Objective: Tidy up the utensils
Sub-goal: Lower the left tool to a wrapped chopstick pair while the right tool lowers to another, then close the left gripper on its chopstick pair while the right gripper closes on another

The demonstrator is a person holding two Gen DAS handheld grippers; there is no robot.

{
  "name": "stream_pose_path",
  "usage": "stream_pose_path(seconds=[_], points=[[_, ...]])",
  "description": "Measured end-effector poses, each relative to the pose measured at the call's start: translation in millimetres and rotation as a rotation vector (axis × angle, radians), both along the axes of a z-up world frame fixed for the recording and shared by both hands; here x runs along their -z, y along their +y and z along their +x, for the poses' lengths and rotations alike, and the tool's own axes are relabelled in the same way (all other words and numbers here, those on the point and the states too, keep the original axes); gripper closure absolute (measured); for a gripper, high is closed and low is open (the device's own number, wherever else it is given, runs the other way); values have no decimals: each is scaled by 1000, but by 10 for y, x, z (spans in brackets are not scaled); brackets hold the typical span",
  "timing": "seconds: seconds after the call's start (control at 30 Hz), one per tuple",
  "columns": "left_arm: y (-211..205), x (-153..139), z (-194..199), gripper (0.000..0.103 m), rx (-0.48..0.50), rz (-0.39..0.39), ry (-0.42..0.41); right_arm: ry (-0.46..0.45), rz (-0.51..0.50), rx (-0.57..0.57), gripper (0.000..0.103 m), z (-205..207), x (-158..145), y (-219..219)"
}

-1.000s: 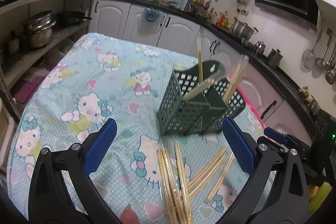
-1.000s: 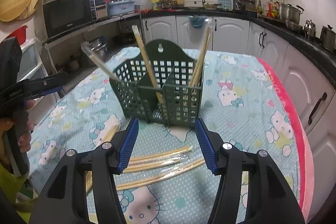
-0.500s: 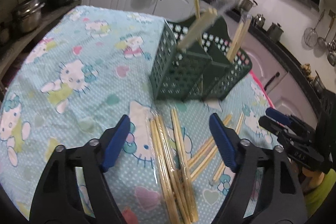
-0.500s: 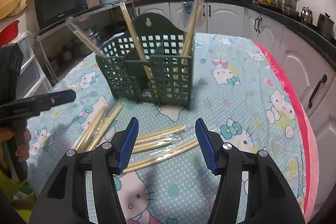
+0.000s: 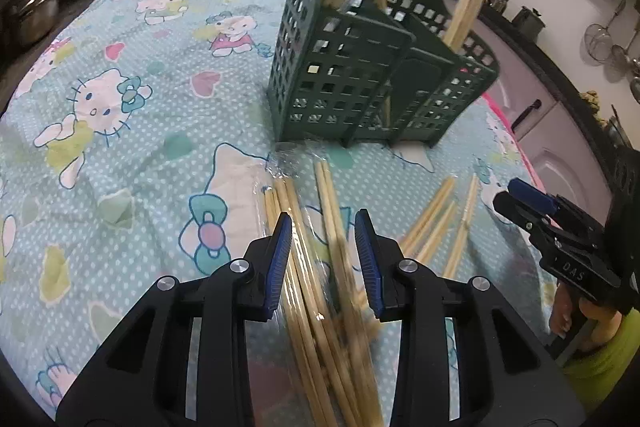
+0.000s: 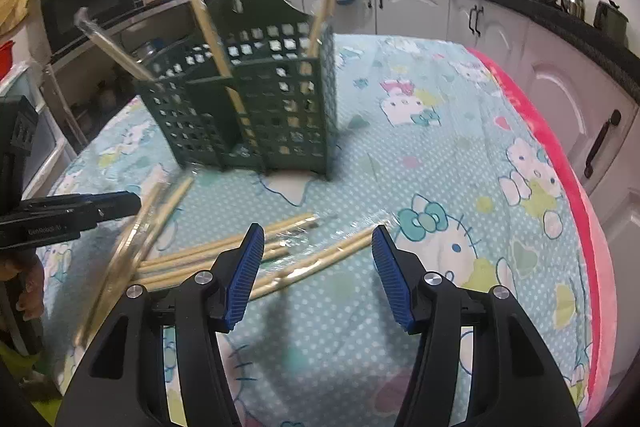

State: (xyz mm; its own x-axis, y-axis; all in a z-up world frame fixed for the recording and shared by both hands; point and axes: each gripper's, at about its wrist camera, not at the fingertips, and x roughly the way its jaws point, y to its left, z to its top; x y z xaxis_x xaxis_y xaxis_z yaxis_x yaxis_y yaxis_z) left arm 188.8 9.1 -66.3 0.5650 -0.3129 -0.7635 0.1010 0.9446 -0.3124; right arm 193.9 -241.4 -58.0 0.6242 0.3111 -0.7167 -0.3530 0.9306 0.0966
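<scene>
A dark green slotted utensil caddy (image 5: 352, 79) (image 6: 256, 107) stands upright on the table, with several wrapped chopsticks leaning out of its compartments. More plastic-wrapped chopsticks (image 5: 300, 267) lie loose on the cloth in front of it. My left gripper (image 5: 323, 223) is low over that bundle. Its jaws are closing with the chopsticks between them, and the right pad still shows a sliver of gap. My right gripper (image 6: 319, 239) is open just above another group of chopsticks (image 6: 288, 251), with their ends between its fingers but untouched.
The table wears a teal cartoon-cat cloth (image 5: 120, 147) with a pink border (image 6: 560, 147) on the right. Further chopsticks (image 5: 432, 223) lie between the two grippers. White cabinets and a dark counter with pots ring the table.
Both grippers have sunk toward the table and tipped downward. The left jaws have narrowed from wide open to closely flanking the chopstick bundle. The right jaws keep the same width.
</scene>
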Motion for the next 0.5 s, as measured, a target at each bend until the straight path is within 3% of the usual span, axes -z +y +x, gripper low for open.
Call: stream_pose_path(seconds=[0.5], points=[[41,160,435,79,-51,52,63,156,50,104,49,349,316,-191]])
